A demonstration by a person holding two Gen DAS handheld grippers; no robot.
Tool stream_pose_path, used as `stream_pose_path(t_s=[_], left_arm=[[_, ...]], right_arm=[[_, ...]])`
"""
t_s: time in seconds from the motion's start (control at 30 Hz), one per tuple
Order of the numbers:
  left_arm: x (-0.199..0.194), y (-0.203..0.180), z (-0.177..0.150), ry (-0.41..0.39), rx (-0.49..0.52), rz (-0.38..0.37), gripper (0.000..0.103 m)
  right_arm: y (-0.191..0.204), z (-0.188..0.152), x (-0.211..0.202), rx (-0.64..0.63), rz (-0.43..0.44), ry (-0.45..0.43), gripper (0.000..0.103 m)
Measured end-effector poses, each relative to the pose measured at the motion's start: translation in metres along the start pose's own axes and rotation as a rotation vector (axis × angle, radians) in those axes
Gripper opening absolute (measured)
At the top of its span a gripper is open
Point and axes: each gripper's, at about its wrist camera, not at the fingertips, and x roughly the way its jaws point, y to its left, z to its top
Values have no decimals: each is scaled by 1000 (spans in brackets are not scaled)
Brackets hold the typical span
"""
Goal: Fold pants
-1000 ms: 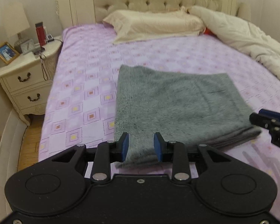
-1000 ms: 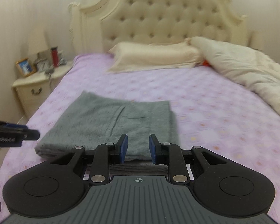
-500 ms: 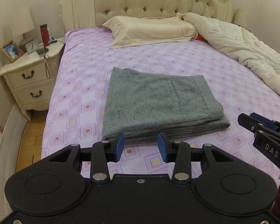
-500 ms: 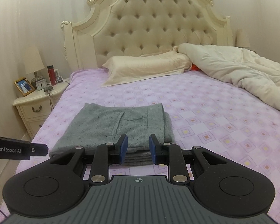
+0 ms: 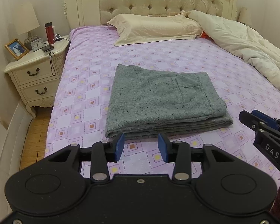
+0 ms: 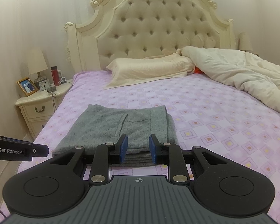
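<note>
The grey flecked knit pants (image 5: 162,100) lie fully folded near the purple patterned bed's (image 5: 205,56) foot edge, the left gripper (image 5: 141,147) and right gripper (image 6: 138,148) both part-open and empty, so by my judgement only pulling away remains.

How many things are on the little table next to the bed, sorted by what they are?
Lamp: 1
Picture frame: 1
Clock: 1
Red bottle: 1
Small dark items beside the bottle, too small to tell apart: not counted
Total: 4
</note>
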Motion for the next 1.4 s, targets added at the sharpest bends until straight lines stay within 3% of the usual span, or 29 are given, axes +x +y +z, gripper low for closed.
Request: stream_pose_path(t_s=[1.4], left_arm=[[6, 5, -3, 22, -36, 2, 50]], right_arm=[[5, 0, 5, -3, 8, 53, 25]])
